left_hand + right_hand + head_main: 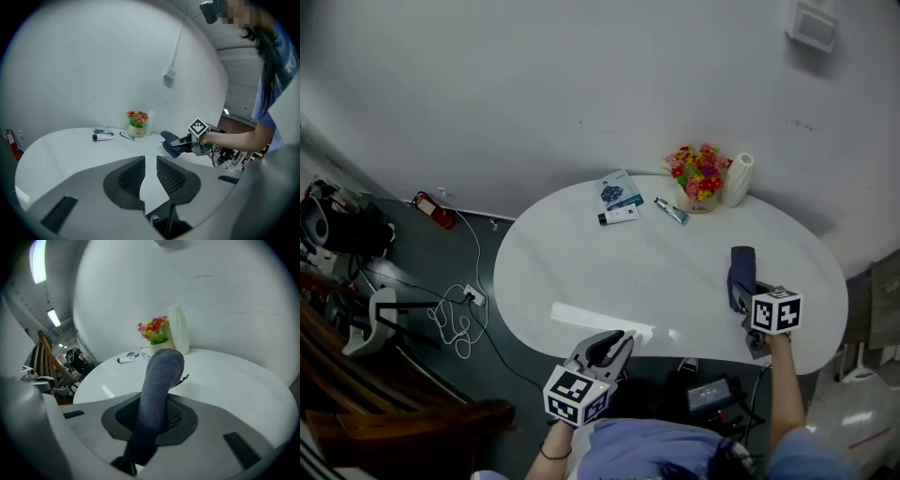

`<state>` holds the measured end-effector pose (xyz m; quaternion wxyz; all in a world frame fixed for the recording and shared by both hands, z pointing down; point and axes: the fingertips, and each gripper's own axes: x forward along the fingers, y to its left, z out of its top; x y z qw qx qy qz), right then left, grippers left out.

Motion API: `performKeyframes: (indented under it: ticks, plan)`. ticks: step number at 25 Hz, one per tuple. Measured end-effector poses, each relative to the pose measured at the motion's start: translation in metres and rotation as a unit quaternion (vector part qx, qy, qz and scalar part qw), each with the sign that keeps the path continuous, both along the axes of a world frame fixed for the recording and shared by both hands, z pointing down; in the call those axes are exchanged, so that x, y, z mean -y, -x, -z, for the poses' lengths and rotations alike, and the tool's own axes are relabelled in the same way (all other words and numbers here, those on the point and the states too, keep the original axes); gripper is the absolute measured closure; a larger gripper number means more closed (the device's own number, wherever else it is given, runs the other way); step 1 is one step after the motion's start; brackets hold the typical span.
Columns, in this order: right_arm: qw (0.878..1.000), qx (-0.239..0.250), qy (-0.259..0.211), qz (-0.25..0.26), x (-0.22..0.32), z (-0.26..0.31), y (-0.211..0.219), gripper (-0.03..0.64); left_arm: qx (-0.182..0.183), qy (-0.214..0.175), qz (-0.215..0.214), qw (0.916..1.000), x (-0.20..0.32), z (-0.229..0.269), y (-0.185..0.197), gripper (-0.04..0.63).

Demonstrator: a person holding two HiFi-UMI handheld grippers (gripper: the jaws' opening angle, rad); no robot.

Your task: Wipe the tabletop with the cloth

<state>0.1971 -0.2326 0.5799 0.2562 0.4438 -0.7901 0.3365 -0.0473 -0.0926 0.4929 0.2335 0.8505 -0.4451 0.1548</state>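
Dim, even light; tabletop (581, 314) glare; fisheye edges.

The white oval tabletop (581, 272) carries, near its far edge, a blue-printed flat packet (620, 191), a white tube (619, 217), a small blue tube (671, 211), a pot of colourful flowers (699, 178) and a white upright cylinder (737, 179).

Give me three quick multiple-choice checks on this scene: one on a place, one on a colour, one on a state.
1. Where on the table is the flower pot? A near edge; B far edge, by the wall; C middle.
2. What colour is the cloth? A red; B white; C dark blue.
3. How is the right claw? A open, empty; B shut on the cloth; C shut, empty.
Answers: 1 B, it stands at the rim nearest the wall. 2 C, both gripper views show dark blue knit. 3 B, the cloth rises from between its pads.
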Motion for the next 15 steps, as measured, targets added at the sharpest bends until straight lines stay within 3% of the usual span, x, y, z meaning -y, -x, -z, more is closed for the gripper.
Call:
performKeyframes:
  ticks: [7, 15]
  plan:
    - [0.997, 0.039, -0.001, 0.074, -0.015, 0.002, 0.188, 0.546, -0.005, -0.01, 0.045, 0.9989, -0.025, 0.001, 0.107, 0.525]
    - [0.983, 0.067, 0.002, 0.17, -0.046, -0.004, 0.381, 0.546, -0.008, -0.007, 0.102, 0.9947, -0.068, -0.013, 0.206, 0.525]
